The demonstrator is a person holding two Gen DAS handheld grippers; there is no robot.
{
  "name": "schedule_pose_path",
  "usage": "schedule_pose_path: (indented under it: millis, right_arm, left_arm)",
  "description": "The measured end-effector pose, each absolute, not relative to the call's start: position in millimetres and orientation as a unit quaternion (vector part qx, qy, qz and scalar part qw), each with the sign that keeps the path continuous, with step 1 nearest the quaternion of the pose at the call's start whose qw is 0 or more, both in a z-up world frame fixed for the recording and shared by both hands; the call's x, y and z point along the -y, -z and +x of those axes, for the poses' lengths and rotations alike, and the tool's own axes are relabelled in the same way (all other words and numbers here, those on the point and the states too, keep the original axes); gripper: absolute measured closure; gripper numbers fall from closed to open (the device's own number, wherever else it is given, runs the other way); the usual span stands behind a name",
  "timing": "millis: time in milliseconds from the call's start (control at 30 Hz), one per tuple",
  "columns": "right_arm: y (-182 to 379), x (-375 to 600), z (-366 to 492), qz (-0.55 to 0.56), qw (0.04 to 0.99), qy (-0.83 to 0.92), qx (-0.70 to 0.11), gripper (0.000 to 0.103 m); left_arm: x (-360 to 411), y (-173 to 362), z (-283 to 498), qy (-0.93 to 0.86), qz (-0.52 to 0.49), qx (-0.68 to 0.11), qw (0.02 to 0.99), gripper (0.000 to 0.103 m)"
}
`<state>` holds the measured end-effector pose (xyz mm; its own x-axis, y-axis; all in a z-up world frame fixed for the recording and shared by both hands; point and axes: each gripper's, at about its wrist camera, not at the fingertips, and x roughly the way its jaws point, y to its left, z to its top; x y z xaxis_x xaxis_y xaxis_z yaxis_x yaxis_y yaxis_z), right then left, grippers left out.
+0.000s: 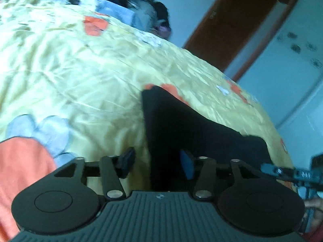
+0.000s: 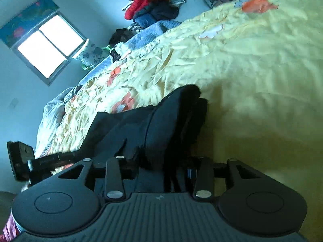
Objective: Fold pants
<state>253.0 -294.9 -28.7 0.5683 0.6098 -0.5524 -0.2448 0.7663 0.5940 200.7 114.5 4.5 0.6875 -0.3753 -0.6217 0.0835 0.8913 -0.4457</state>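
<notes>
Bed fills both views, covered by a wrinkled yellow bedspread with orange and grey flower prints. Both views blurred.

Far end of the bed: pile of clothes, red and dark items on top, against the wall. Window bright on the wall in the right wrist view. Brown door visible in the left wrist view, pale wardrobe just beside it.

Pants: black, lying on the bedspread near the bed's near edge, bunched into thick folds. In the left wrist view they sit as a dark slab right of centre.

Left gripper: fingers spread, nothing pinched. Left finger is over bare bedspread, right finger with the blue pad is over the pants' edge; contact unclear.

Right gripper: pants fabric runs down between the fingers, hiding most of both fingertips. Cannot tell if the fingers pinch the cloth or stand loose around it.

The left gripper's body shows at the left edge of the right wrist view, just beside the pants.
</notes>
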Motion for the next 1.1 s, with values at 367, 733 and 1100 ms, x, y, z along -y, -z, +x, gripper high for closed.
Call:
schedule_pose_path:
  millis: [367, 733, 1100]
  right_arm:
    - [-14, 264, 188, 0.132, 0.875, -0.313, -0.345, 0.059]
    - [-30, 222, 120, 0.028, 0.922, -0.224, -0.314, 0.023]
    - [-21, 181, 69, 0.021, 0.927, -0.173, -0.332, 0.006]
  left_arm:
    - [-49, -37, 139, 0.167, -0.081, -0.329, 0.926, 0.020]
    - [-39, -43, 81, 0.100, -0.071, -0.333, 0.935, 0.016]
    - [-13, -14, 33, 0.082, -0.043, -0.364, 0.927, 0.016]
